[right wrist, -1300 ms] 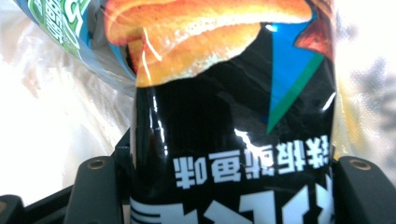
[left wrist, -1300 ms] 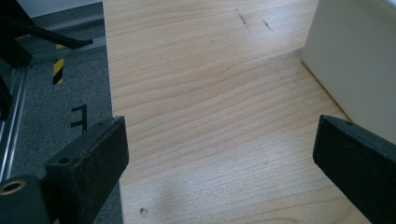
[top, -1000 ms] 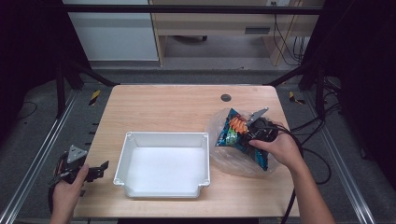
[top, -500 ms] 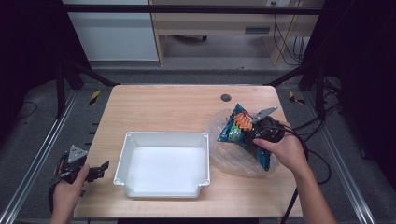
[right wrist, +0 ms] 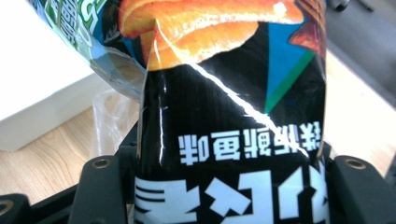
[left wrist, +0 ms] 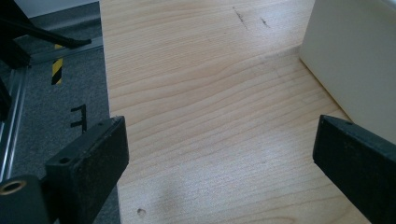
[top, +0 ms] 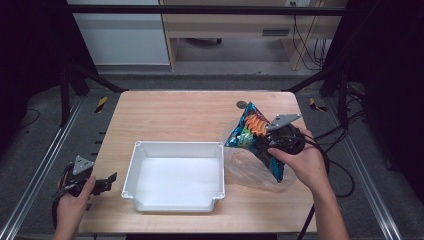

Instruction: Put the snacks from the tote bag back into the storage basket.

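A blue and black snack bag (top: pixel 251 131) with orange chips printed on it hangs above the table's right side, and my right gripper (top: pixel 272 142) is shut on it. In the right gripper view the snack bag (right wrist: pixel 224 116) stands close between the jaws. Under it lies a crumpled clear plastic bag (top: pixel 250 167). A white empty bin (top: pixel 175 172) sits at the table's front centre. My left gripper (top: pixel 102 184) hovers open at the table's front left edge, left of the bin; its fingers (left wrist: pixel 88 161) stand wide apart over bare wood, with the bin wall (left wrist: pixel 350 60) at the right.
A small dark round object (top: pixel 242 104) lies near the table's far edge. Cables (top: pixel 345 170) trail off the right side. Metal frame rails (top: pixel 35 175) run along the left of the table. The far left half of the wooden table (top: pixel 165 115) is bare.
My right gripper has lifted the snack bag up and out of the clear plastic bag and turned it toward the bin. The left gripper has stayed put.
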A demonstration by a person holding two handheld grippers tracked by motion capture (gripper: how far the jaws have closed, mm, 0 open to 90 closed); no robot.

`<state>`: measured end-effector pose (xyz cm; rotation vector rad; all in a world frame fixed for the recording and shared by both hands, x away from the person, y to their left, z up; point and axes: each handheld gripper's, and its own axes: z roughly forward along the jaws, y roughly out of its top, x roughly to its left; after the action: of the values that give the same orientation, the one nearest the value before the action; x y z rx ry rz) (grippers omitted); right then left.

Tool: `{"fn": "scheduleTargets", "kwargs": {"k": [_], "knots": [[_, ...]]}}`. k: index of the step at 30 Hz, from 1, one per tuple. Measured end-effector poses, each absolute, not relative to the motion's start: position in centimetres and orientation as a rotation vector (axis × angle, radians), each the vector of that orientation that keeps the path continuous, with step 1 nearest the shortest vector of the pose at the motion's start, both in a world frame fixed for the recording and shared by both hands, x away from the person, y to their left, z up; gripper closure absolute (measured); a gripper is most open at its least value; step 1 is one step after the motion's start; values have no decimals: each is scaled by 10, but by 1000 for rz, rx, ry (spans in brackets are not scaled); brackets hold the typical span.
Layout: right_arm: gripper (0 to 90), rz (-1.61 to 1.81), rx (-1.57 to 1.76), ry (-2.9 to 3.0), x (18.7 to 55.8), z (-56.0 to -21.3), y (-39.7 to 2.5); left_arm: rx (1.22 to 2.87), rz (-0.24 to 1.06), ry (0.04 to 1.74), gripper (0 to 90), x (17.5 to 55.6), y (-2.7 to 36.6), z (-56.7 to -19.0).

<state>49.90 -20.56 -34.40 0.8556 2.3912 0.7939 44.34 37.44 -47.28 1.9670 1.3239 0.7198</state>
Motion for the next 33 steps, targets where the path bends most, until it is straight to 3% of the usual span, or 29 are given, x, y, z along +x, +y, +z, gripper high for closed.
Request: {"fn": "scheduleTargets", "kwargs": {"k": [18, 33], "knots": [[394, 902, 848, 2255, 475, -333, -193, 1968, 722, 1333, 35, 443, 375, -473], [394, 954, 750, 2245, 454, -324, -158, 1958, 716, 1326, 36, 444, 374, -472]]}}
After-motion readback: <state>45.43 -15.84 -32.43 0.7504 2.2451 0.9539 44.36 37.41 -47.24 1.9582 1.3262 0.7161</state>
